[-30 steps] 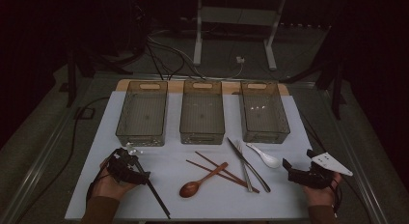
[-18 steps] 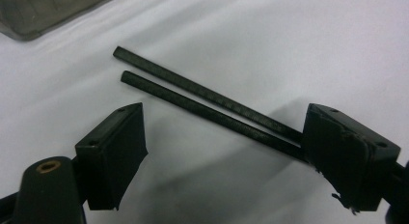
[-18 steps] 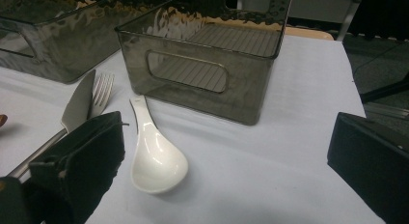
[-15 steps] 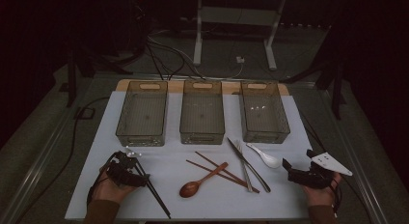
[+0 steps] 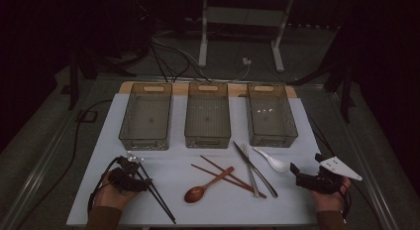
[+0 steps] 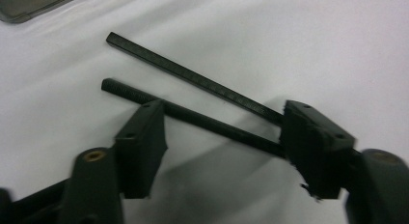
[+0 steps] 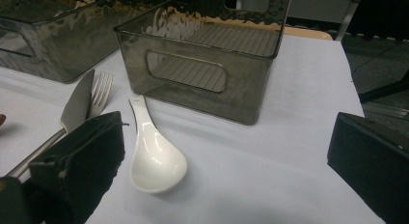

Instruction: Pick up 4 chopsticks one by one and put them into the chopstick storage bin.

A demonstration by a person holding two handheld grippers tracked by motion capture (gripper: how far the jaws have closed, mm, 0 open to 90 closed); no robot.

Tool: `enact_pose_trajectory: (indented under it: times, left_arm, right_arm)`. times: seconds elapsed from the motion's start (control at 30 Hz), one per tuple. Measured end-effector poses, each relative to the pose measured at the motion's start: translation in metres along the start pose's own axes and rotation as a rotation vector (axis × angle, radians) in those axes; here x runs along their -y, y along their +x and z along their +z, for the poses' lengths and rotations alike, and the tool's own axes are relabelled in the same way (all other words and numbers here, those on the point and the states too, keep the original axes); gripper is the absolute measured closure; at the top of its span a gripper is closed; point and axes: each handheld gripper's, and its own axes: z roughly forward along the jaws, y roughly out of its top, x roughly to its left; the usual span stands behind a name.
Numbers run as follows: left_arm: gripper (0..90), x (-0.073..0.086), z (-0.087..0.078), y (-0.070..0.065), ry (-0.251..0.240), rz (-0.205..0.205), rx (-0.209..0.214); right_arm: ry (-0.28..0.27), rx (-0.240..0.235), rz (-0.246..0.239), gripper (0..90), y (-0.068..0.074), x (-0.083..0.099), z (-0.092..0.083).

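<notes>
Left tool (image 6: 222,137) jaws just narrowed around black chopsticks (image 6: 193,96), not yet clamping. Square up, catch both sticks. Right tool (image 7: 226,166) wide open, empty, near spoon (image 7: 156,156).

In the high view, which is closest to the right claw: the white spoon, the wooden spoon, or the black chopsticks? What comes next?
From the right claw:
1. White spoon, just to its left.
2. Wooden spoon, mid-table.
3. Black chopsticks, far left, at the left claw.
</notes>
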Motion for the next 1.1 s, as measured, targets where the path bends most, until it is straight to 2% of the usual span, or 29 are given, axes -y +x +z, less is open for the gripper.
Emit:
enact_pose_trajectory:
  times: [0.23,0.5,0.73,0.83,0.93,1.1]
  left_arm:
    - [50.1,0.001,-0.002,0.004,0.002,0.0,-0.006]
    - [65.9,-0.001,-0.003,0.008,0.015,-0.007,-0.031]
    - [75.2,-0.004,-0.004,0.011,0.034,-0.002,-0.04]
    - [77.8,-0.004,-0.003,0.012,0.036,-0.001,-0.041]
    - [78.9,-0.007,-0.003,0.013,0.049,0.005,-0.066]
    - [77.2,-0.005,-0.005,0.011,0.065,0.002,-0.078]
  right_arm:
    - [0.001,0.0,-0.001,0.0,0.0,0.0,0.0]
    - [0.002,0.0,-0.003,0.0,0.0,0.0,0.0]
    - [0.002,0.0,-0.003,0.0,0.0,0.0,0.0]
    - [0.002,0.0,-0.003,0.0,0.0,0.0,0.0]
    - [0.003,-0.001,-0.003,0.0,0.0,0.0,0.0]
    - [0.002,0.0,-0.005,0.0,0.0,0.0,0.0]
